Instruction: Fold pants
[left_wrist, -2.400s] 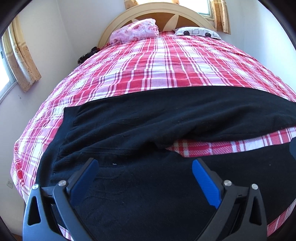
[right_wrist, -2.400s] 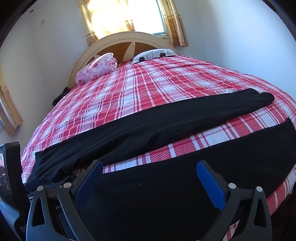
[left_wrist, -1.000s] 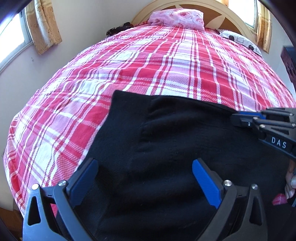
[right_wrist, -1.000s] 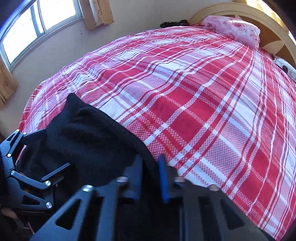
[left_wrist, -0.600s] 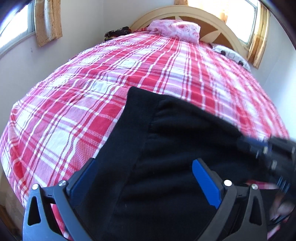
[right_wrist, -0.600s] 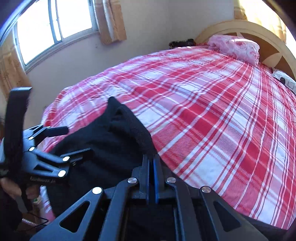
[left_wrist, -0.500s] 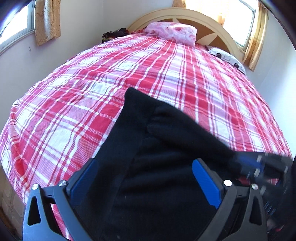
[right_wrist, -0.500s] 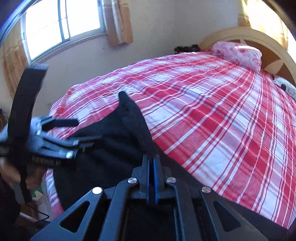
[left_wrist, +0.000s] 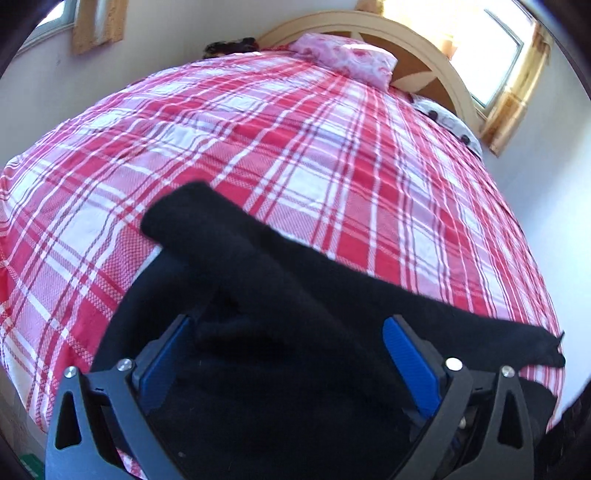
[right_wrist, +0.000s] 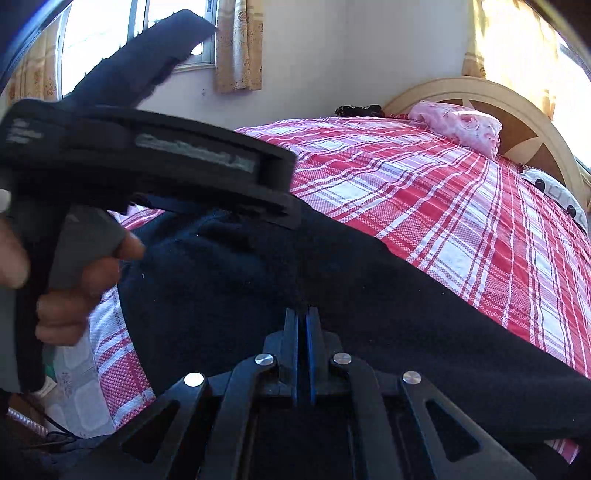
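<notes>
My right gripper (right_wrist: 302, 332) fingers clamped on black pants (left_wrist: 280, 306) atop bed (left_wrist: 295, 140), left gripper (left_wrist: 291, 354) fingers wide: thin pinch may slip, spoiling fold.

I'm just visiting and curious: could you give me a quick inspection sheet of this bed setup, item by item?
Surface: bed under a red plaid cover.
Job's things: black pants partly folded on the near side.
Clutter: pink pillow, patterned pillow, dark item near the headboard.
Grippers: left gripper open over the pants; right gripper shut on the pants.
Cables: thin cord on the floor.
Surroundings: curtained windows, arched headboard.
</notes>
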